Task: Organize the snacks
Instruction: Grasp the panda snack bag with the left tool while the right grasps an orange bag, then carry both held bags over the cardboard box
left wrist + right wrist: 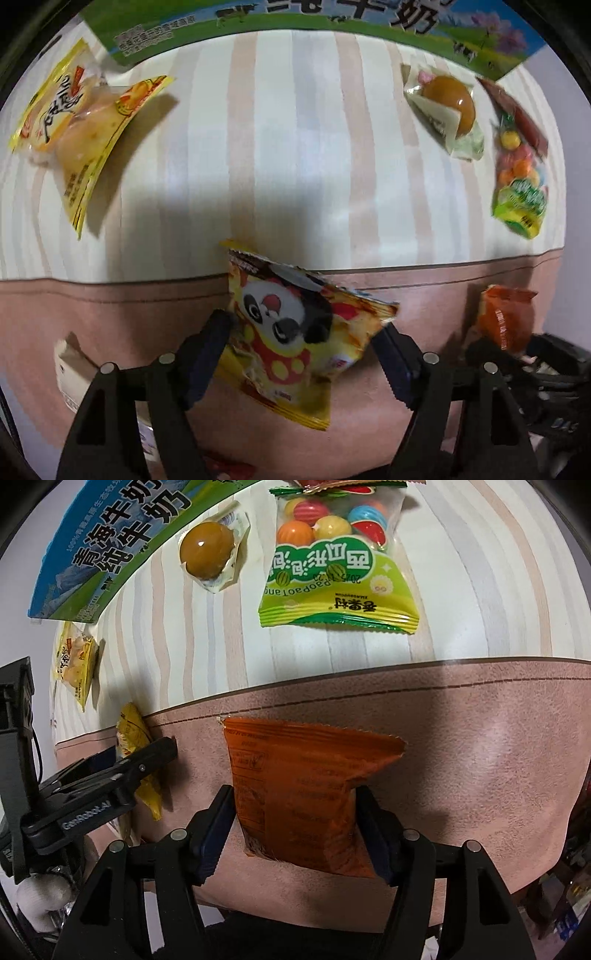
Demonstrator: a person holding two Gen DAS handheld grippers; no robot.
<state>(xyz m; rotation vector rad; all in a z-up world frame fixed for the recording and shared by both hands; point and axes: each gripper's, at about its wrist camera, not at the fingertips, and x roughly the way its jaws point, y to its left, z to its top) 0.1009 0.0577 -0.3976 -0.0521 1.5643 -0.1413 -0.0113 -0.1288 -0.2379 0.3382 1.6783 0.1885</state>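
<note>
While both tools hang over the pinkish-brown suede-like border of the tablecloth [461,746], each one has a packet pinched between its dark ribbed pads. The left gripper [303,336] is clenched on a crinkly yellow panda packet [295,332], a glossy foil pouch printed with a black-and-white panda face and red dots, held tilted with its sawtooth seal toward the striped part of the cloth. The right gripper [295,812] clamps an orange packet [299,794], matte and translucent, with fine print down its back and a serrated top edge; it stands nearly upright between the fingers.

Farther out, on the smooth cream-and-beige striped cloth [295,129], lie the other snacks, well apart from both grippers: a yellow pouch of pale lumpy pieces [77,129] on the left, a round amber-brown egg in clear film [207,550], and a green-bottomed gumball bag [336,565] whose clear window shows ribbed, bright balls. A flat blue-and-green milk carton [110,542] with large Chinese characters lies along the far edge, near the egg
</note>
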